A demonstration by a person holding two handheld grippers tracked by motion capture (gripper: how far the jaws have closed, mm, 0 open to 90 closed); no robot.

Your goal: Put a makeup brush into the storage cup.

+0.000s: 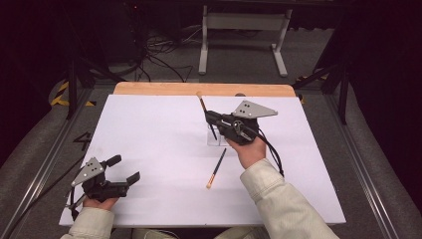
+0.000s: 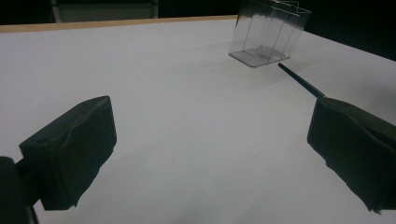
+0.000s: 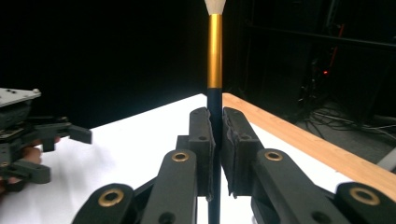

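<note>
On the white table (image 1: 164,144), a clear holder (image 2: 268,35) stands right under the right gripper (image 1: 215,119), whose fingers pinch a brush (image 3: 215,70) upright. A second brush (image 1: 216,168) lies nearer that hand; the left gripper (image 1: 124,169) rests spread, well apart.

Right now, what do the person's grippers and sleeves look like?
Both the left gripper and the right gripper are matt black with two blocky jaws, each topped by a grey three-cornered plate with small holes. Brass-coloured pivot rings show in the right gripper view. A black cable trails from the right one. The sleeves are pale cream.
</note>
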